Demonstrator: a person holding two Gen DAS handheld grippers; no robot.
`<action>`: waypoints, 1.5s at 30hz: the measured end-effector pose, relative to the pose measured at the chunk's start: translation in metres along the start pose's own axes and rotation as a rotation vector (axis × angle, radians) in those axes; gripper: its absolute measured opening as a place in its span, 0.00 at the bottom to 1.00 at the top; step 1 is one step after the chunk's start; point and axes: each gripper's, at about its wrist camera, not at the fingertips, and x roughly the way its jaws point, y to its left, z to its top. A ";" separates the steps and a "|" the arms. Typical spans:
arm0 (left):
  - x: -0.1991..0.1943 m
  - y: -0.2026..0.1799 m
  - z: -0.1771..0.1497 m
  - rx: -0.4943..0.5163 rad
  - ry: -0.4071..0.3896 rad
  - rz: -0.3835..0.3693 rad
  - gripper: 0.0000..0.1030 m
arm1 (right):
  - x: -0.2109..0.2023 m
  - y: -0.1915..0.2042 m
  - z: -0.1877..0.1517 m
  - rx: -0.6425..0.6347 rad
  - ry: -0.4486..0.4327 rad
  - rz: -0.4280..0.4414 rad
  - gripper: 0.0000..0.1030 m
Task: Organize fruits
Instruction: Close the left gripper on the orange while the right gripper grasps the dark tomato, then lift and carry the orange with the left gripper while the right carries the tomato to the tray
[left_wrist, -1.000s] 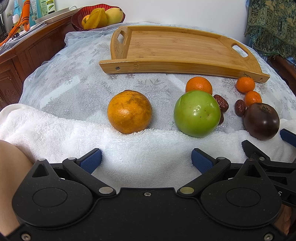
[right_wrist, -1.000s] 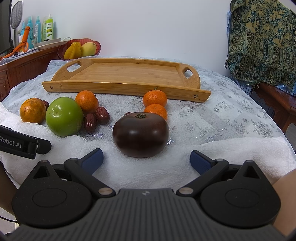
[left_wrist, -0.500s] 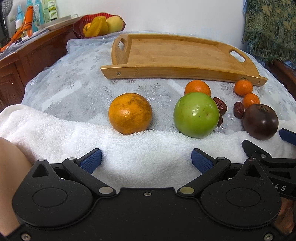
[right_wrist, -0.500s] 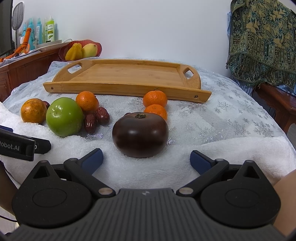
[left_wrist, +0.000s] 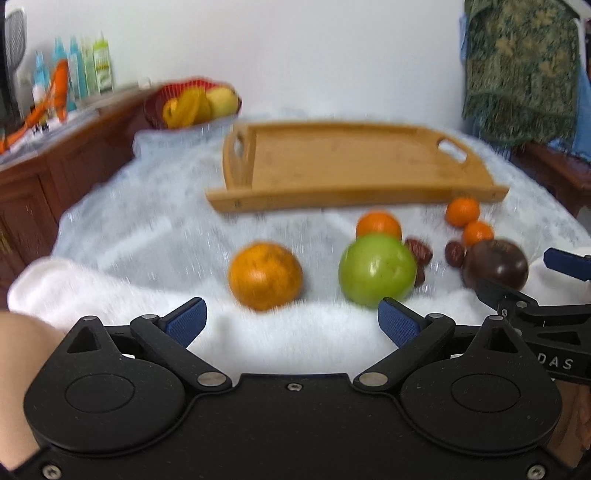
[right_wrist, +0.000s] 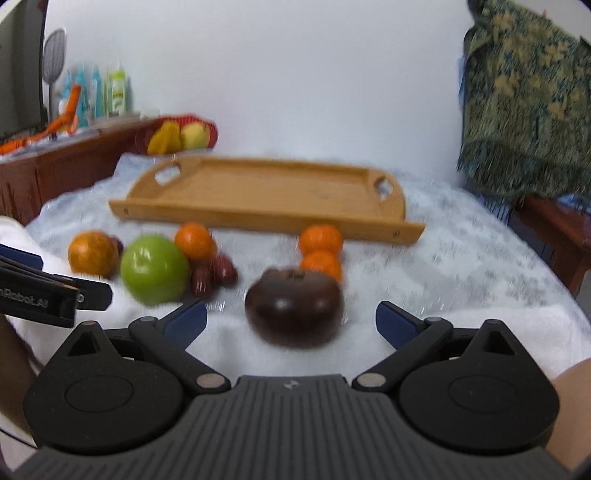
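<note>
Nothing is sorted yet: my bamboo tray (left_wrist: 354, 166) sits empty. In front of it lie the large orange (left_wrist: 265, 275), round green apple (left_wrist: 376, 269), three mandarins, dark dates and the dark purple tomato (right_wrist: 293, 310). Both my left gripper (left_wrist: 291, 321) and right gripper (right_wrist: 290, 321) have fingers spread, holding nothing.

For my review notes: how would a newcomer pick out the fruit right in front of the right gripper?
Find the wooden tray on the white cloth. In front of its near rail, past two small oranges, sits the dark tomato. It is the only large, purple-brown, glossy fruit there; its neighbours are orange or green.
</note>
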 end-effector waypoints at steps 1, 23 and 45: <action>-0.002 0.001 0.002 -0.003 -0.018 -0.001 0.97 | 0.000 -0.001 0.002 0.009 -0.009 -0.004 0.95; 0.031 0.020 0.005 -0.052 0.002 0.015 0.50 | 0.026 0.007 0.002 0.063 0.075 -0.037 0.76; 0.016 0.010 0.013 -0.001 -0.075 -0.002 0.47 | 0.022 0.002 0.005 0.134 0.068 -0.028 0.62</action>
